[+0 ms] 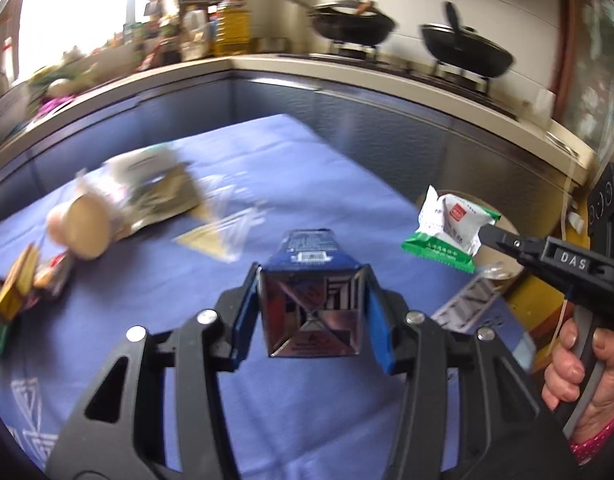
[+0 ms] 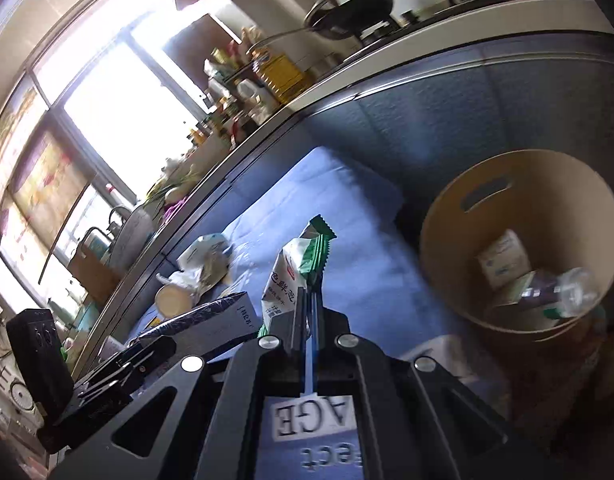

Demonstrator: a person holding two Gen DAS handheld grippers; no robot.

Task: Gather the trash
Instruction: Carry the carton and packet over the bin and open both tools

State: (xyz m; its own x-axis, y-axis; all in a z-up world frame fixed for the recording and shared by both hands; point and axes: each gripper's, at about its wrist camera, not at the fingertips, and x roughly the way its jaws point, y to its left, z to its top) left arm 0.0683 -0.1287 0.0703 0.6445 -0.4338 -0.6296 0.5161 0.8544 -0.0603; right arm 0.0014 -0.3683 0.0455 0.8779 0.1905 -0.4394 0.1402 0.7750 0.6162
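The left gripper [image 1: 313,312] is clamped on a dark blue rectangular carton [image 1: 311,280] above the blue-clothed table [image 1: 347,176]. The right gripper [image 2: 309,308] pinches a white-and-green snack wrapper [image 2: 293,276]. Carry each fully over the round brown cardboard bin [image 2: 439,224] off the table's right edge before letting go.
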